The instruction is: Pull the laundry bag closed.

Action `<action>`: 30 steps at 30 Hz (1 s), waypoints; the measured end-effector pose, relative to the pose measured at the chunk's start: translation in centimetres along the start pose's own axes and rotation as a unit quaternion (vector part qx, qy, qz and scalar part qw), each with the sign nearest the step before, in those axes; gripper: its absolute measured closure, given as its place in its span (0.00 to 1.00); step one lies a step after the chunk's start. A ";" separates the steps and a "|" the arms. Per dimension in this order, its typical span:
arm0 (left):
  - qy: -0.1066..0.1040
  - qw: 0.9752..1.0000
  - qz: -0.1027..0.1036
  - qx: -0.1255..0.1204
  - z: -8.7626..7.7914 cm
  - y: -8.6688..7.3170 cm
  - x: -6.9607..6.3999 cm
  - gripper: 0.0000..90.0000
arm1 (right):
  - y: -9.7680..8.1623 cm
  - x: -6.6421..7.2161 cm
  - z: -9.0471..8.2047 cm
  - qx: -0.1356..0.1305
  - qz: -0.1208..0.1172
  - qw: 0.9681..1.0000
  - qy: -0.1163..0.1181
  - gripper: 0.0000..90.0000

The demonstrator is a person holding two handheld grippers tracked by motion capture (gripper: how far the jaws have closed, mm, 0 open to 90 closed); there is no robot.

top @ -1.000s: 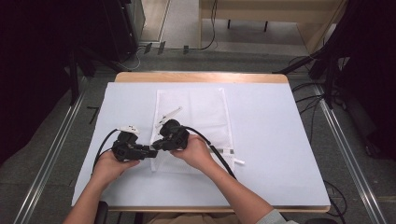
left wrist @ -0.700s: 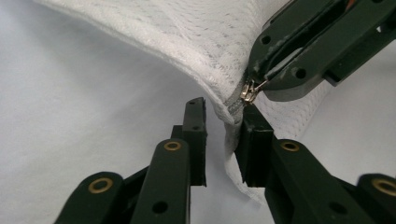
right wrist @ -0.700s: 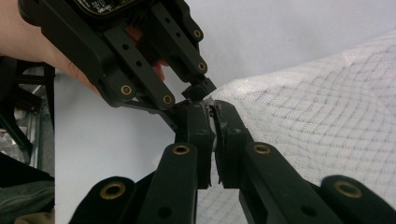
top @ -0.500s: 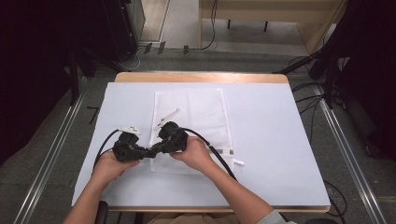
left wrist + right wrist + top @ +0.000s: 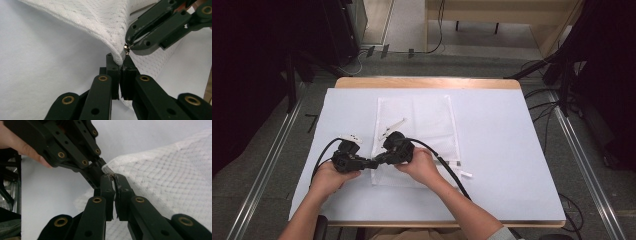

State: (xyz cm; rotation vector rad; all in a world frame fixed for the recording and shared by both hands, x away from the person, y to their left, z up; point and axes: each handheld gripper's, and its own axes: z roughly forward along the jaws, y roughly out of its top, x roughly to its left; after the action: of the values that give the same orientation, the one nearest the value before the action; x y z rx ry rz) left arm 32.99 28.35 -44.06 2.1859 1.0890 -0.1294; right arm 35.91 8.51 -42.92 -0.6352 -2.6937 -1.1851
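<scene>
Both grips are on: left gripper has just closed its fingers on the mesh laundry bag's near-left corner, right gripper pinches the zipper pull beside it, so unzipping remains.

One camera sits high above the person's side and looks forward and down on the whole table, from far off. Two more cameras ride on the tools. The one on the left gripper looks along its black jaws, very close to the white mesh bag. The one on the right gripper does the same. Both close views share the same bag corner, and each sees the other tool.
</scene>
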 end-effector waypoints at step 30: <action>-0.002 1.000 0.004 0.002 -0.3 -0.1 0.1 0.98 | -2.7 -2.2 -0.9 -0.001 0.021 1.000 -0.021 0.98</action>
State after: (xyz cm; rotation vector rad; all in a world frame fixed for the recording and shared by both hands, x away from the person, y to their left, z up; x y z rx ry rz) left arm 32.97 28.64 -43.95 2.1932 1.0791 -0.1320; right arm 36.68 5.51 -44.72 -0.7212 -2.6988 -1.1762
